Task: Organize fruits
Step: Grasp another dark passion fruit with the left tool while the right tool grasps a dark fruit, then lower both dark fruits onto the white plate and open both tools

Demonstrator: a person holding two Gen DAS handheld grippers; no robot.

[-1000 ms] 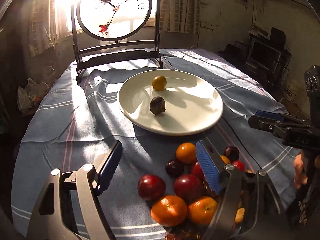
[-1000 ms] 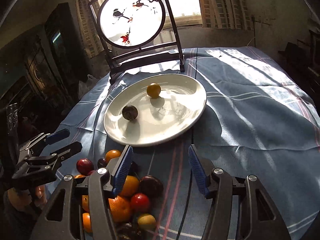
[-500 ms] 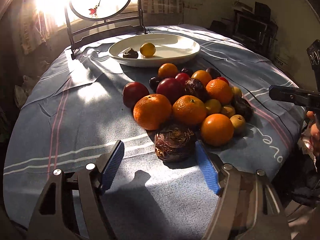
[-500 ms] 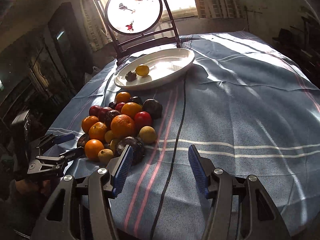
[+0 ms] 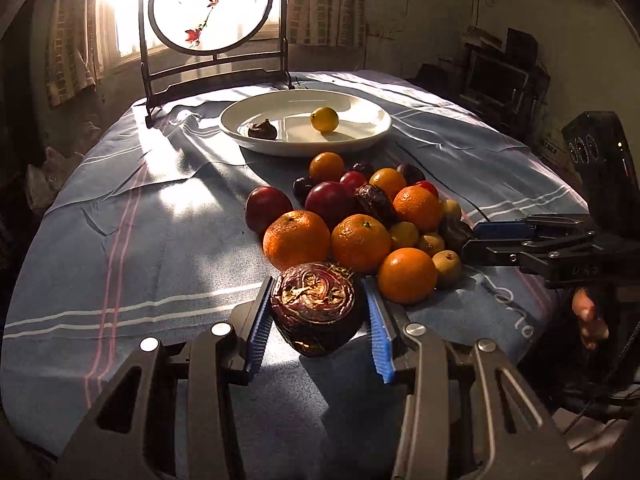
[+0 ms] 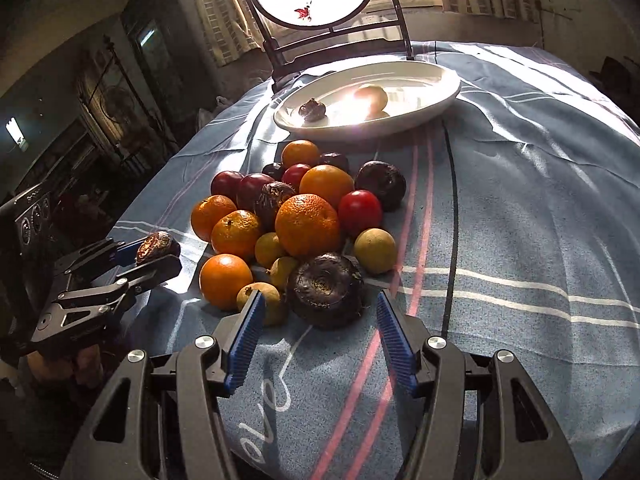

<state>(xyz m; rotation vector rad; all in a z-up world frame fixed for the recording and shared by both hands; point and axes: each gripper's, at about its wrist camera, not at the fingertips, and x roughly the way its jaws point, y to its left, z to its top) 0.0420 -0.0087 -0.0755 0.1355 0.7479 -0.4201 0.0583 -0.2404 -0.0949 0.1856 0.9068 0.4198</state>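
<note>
Two grippers down at the fruit pile. Left gripper jaws closing, wrinkled purple fruit between pads. Right gripper half open, holds nothing, dark fruit just ahead. Plate beyond the pile, two fruits on it.

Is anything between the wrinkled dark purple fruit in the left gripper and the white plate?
Yes: the fruit pile lies between the wrinkled purple fruit, which the left gripper is closing on, and the white plate.
</note>
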